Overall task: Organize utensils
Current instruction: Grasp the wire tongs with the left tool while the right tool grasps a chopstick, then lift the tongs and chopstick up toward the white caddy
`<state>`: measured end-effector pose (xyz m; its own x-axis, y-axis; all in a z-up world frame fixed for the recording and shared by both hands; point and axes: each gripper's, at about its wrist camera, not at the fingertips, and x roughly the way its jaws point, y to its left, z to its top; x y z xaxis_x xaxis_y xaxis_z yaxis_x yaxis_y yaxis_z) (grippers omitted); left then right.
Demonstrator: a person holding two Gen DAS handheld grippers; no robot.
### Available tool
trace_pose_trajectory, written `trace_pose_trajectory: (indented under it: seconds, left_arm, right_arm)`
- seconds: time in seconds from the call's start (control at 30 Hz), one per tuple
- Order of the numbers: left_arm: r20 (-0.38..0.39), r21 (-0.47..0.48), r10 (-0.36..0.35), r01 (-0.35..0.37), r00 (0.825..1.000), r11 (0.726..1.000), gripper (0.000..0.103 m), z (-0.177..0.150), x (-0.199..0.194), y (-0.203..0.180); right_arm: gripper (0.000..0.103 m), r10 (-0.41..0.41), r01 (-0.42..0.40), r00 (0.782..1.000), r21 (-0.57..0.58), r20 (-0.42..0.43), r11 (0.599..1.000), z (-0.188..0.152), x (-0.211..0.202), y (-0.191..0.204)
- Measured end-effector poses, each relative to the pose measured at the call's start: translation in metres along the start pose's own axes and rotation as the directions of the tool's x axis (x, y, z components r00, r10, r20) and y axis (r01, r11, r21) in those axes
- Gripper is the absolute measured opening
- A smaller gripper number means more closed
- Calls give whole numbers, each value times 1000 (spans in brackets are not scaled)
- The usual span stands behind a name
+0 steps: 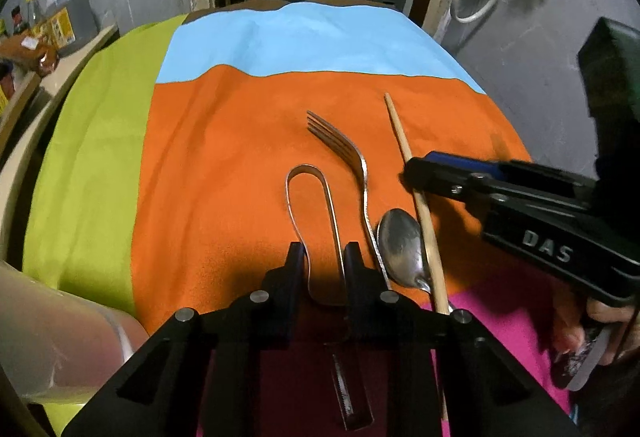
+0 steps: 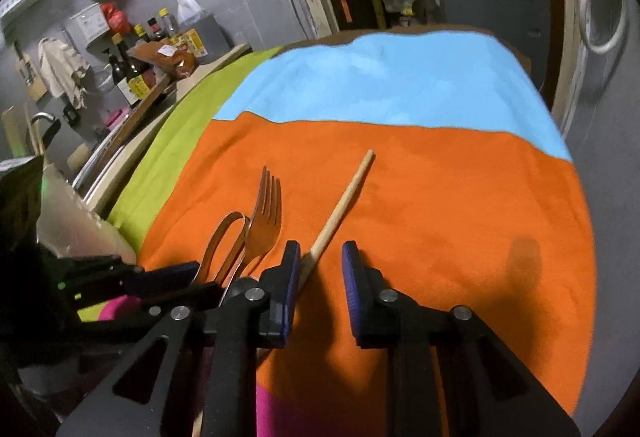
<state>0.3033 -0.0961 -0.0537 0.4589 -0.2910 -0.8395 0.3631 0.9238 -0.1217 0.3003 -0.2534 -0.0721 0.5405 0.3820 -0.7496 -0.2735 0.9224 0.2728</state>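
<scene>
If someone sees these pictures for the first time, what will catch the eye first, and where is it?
First the bright cloth in orange, blue, green and pink blocks that covers the table. Next the metal utensils in the middle of the orange part: tongs, fork and spoon side by side. The wooden stick lies slanted to their right, under the right gripper.

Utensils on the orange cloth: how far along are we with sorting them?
Done: nothing visibly; the tongs, fork, spoon and wooden stick all lie loose on the orange cloth. In hand: the left gripper straddles the tongs, fingers close against both arms, grip uncertain; the right gripper is open with the stick beside one finger. Left: lifting and placing all four.
</scene>
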Motion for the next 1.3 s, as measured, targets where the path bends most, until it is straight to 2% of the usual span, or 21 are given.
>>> trace_pose_trajectory:
  seconds: [0.07, 0.23, 0.37, 0.6, 0.7, 0.8, 0.9, 1.0, 1.07, 1.13, 1.23, 1.3]
  left_arm:
    - [-8, 0, -1, 1, 1000, 1000, 17, 2, 0, 0]
    - [-10, 5, 13, -13, 1000, 1000, 16, 3, 0, -3]
    - [6, -23, 15, -15, 1000, 1000, 15, 0, -3, -2]
    - [38, -56, -6, 8, 999, 998, 15, -12, -18, 1]
    - [79, -65, -23, 28, 997, 998, 15, -19, -30, 1]
    - [147, -59, -41, 50, 988, 997, 15, -26, -45, -2]
    - [224, -45, -54, 65, 973, 997, 15, -32, -60, -6]
    - [304, -47, -48, 65, 951, 997, 15, -38, -76, -9]
    - [359, -54, -45, 69, 932, 996, 15, -40, -85, -10]
    - [400, -55, -38, 65, 916, 996, 15, -41, -93, -11]
    - [469, -51, -28, 59, 883, 997, 15, -44, -107, -13]
    - [509, -50, -22, 55, 861, 997, 15, -46, -117, -11]
  right_arm:
    - [18, 24, -22, 999, 42, -36, 999, 3, 9, -2]
    - [13, 37, -31, 998, 116, -54, 993, 9, 12, -8]
    - [7, 116, -99, 991, 229, -60, 968, 5, 8, -21]
    - [5, 154, -145, 988, 293, -8, 945, -9, -8, -26]
    - [5, 157, -158, 987, 287, 26, 945, -12, -18, -24]
    - [5, 153, -173, 983, 258, 97, 951, -17, -35, -17]
    - [5, 138, -175, 974, 207, 179, 963, -23, -51, -7]
    - [5, 119, -165, 952, 142, 283, 976, -29, -70, 7]
    - [5, 84, -122, 923, 78, 375, 989, -36, -85, 19]
    - [5, 68, -96, 902, 45, 427, 994, -40, -92, 29]
    - [5, 59, -72, 878, 9, 475, 997, -44, -98, 41]
    - [5, 54, -51, 854, -20, 517, 998, -44, -103, 53]
